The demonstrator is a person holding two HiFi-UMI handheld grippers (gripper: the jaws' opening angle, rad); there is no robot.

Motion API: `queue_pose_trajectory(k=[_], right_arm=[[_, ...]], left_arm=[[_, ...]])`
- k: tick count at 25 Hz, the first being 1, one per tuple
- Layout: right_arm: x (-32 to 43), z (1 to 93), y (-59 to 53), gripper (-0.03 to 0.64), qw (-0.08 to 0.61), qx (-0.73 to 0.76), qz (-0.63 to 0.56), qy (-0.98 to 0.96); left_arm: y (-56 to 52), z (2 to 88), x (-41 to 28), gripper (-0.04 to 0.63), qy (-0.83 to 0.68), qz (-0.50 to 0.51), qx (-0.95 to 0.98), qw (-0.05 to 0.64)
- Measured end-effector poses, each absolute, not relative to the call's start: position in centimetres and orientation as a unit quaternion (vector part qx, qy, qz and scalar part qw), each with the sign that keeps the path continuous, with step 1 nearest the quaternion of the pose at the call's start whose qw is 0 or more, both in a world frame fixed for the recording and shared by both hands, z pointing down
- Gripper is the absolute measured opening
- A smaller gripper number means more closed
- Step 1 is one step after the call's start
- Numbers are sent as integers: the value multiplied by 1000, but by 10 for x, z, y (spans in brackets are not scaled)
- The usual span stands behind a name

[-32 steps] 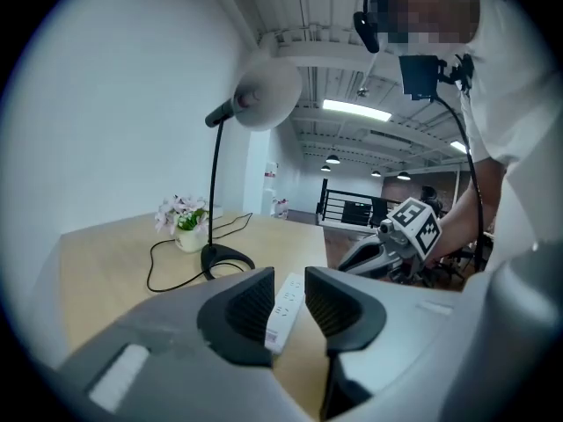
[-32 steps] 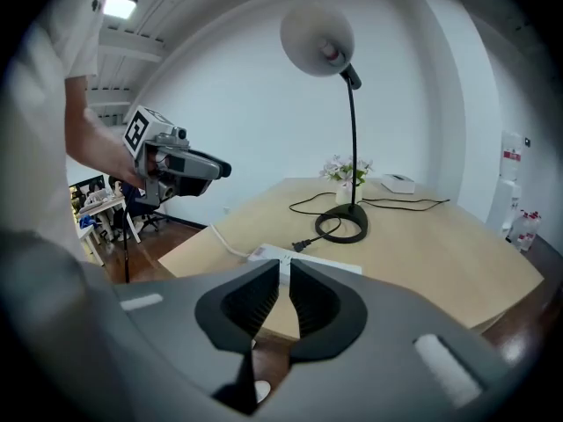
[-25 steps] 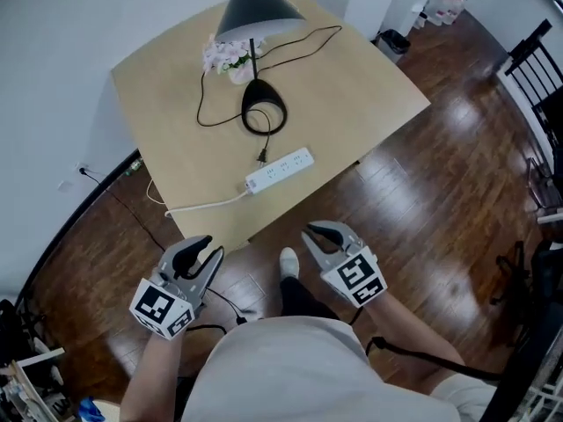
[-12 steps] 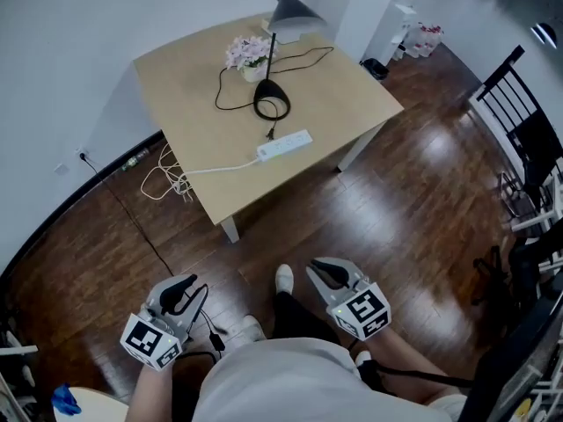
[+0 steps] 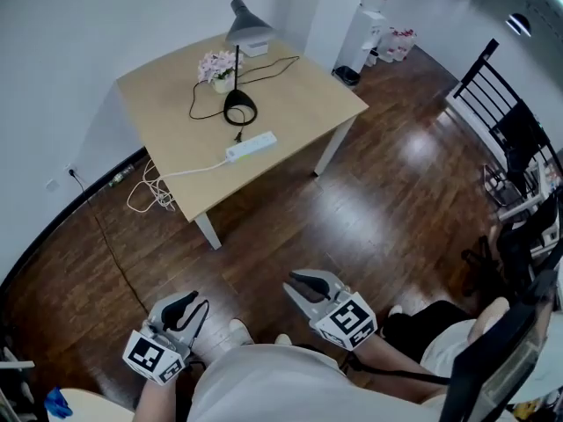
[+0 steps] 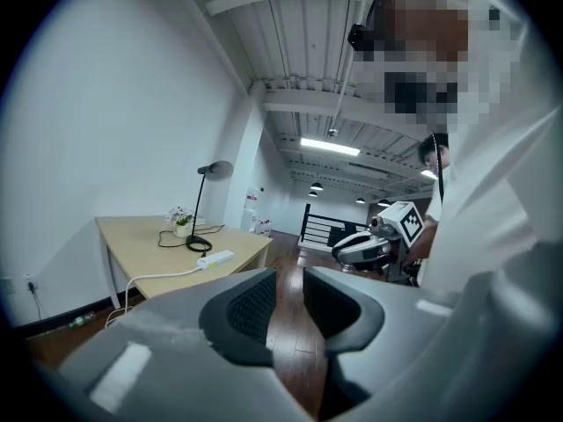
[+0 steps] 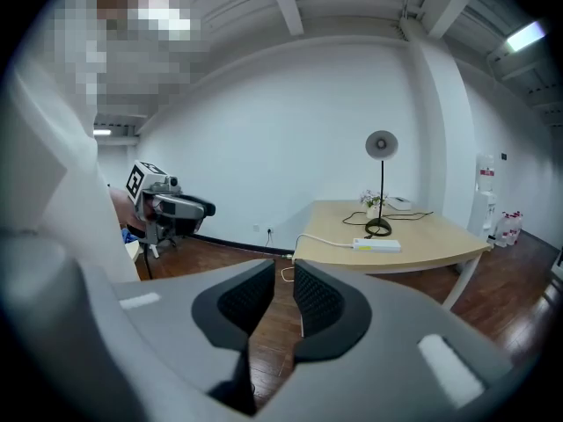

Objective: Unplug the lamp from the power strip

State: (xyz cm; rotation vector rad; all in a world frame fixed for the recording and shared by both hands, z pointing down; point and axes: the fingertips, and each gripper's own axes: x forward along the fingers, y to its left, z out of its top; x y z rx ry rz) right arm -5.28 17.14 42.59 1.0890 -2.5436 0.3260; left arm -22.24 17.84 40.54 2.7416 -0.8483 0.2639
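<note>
- Left tongs (image 5: 195, 303): released, jaws a little apart, with only floor between them. They sit low, close to the person's body.
- White cable (image 5: 189, 170): runs from the power strip over the bench (image 5: 299, 104) edge and loops on the floor, well ahead of the left tongs. Risk: a foot catching those loops on the approach would drag the strip off the bench.
- Lamp (image 5: 239, 111): stands far ahead of both tongs, roughly between their lines. Its black cord curls round the base.
- Plug (image 5: 236, 135): looks to lie on the bench just beyond the power strip (image 5: 251, 146), not seated in it. It is too small here to be sure.
- Judgement: neither tongs is within reach, so nothing is in hand. Confirm the plug's state at close range.
- Risk: if the plug is seated, pulling on the cord instead of the plug body would slide the unheld strip. It could also tug the lamp over onto the flower pot (image 5: 220, 67) beside it. One tongs should pin the strip.
- Right tongs (image 5: 296, 288): released, jaws narrowly apart and empty, also low and well short of the bench.
</note>
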Motion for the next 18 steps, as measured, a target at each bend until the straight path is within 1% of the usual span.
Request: queue_pose_trajectory(k=[8,12,18], right_arm=[[-7,400,219,71,151,395,113,-899],[10,391,249,71,158,386,100,-904],[24,378,275,71,137,386,93,-907]], left_arm=[[229,383,-155,106,-260,91,955,113],[255,377,-132,106,-251,93,957,109],[280,373,-114,106,-249,100,958,99]])
